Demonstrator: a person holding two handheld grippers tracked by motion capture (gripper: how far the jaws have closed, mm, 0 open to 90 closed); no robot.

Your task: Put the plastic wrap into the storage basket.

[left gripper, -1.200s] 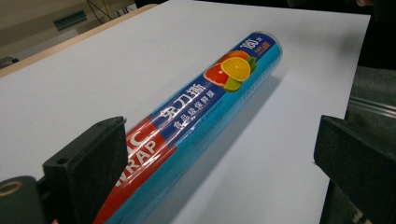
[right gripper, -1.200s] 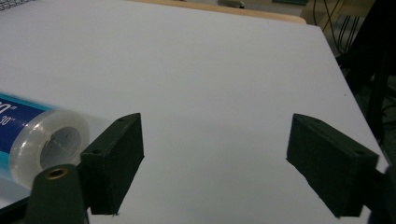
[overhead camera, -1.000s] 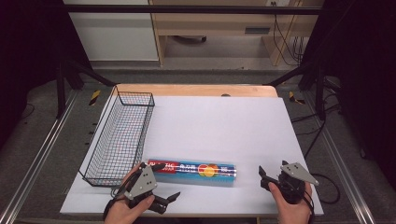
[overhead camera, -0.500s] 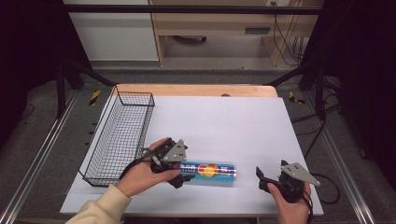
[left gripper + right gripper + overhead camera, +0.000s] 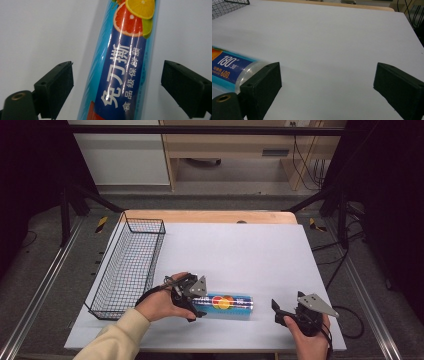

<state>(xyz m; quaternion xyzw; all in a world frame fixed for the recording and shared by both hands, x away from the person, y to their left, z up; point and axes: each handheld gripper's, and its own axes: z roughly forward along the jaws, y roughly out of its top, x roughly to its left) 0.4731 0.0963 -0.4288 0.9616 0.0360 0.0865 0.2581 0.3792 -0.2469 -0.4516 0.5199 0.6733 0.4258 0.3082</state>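
High view, lower centre: left gripper straddles the blue roll, jaws just closing, not yet touching; right gripper, lower right, gapes wide

1. The left end of the cling-film roll sits under the left gripper and the left hand in the high view, so you can't see how the jaws stand about it from up there
2. In the left gripper view, the roll runs off the top and bottom edges; both its ends are cut away, and the fruit picture is clipped at the top
3. In the right gripper view, the roll's clear end slips behind the near jaw, and its label is cut by the left edge
4. The wire basket shows just a corner in that same view
5. The small print on the roll is too small to read from above
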